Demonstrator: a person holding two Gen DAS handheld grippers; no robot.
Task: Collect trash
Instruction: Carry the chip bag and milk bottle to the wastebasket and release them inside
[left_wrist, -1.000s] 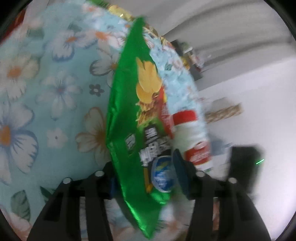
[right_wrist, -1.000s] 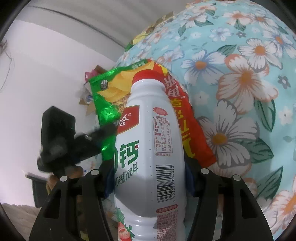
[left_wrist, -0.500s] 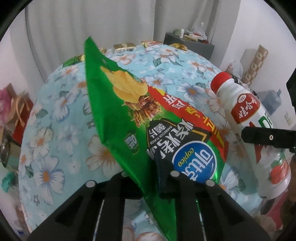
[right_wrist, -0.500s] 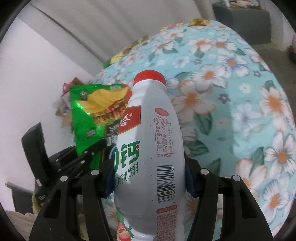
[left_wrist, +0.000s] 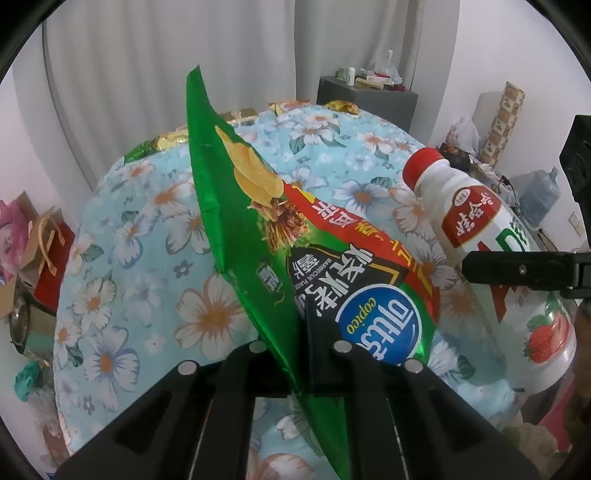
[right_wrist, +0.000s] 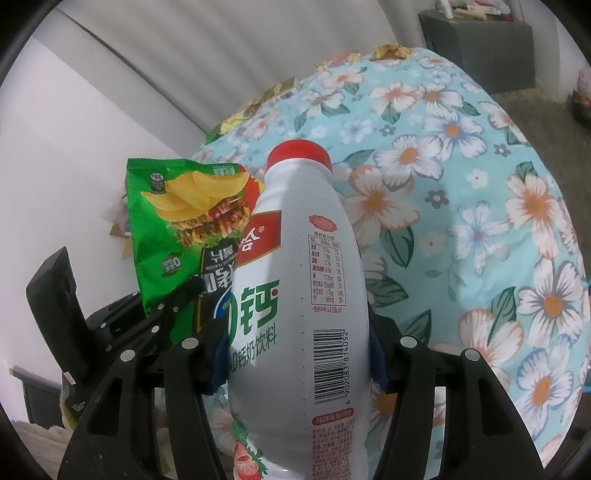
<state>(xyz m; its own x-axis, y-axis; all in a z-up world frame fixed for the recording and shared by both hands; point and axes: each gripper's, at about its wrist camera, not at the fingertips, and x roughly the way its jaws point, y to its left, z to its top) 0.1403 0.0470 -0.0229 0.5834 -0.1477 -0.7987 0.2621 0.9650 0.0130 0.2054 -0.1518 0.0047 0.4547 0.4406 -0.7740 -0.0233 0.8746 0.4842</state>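
My left gripper (left_wrist: 301, 345) is shut on a green chip bag (left_wrist: 266, 236) and holds it upright above the floral tablecloth (left_wrist: 147, 240). My right gripper (right_wrist: 299, 354) is shut on a white drink bottle with a red cap (right_wrist: 295, 295), held upright beside the bag. The bottle also shows at the right of the left wrist view (left_wrist: 491, 266), with a right finger across it. The chip bag (right_wrist: 177, 229) and the left gripper (right_wrist: 162, 317) show at the left of the right wrist view.
Several gold and green wrappers (left_wrist: 166, 142) lie along the far edge of the round table, also in the right wrist view (right_wrist: 280, 88). A grey cabinet (left_wrist: 365, 98) stands behind. Paper bags (left_wrist: 40, 240) sit on the floor at left, a water jug (left_wrist: 539, 194) at right.
Both grippers have lifted and tilted back from the table with their loads. The view now takes in the whole table and room. The grips on bag and bottle are unchanged.
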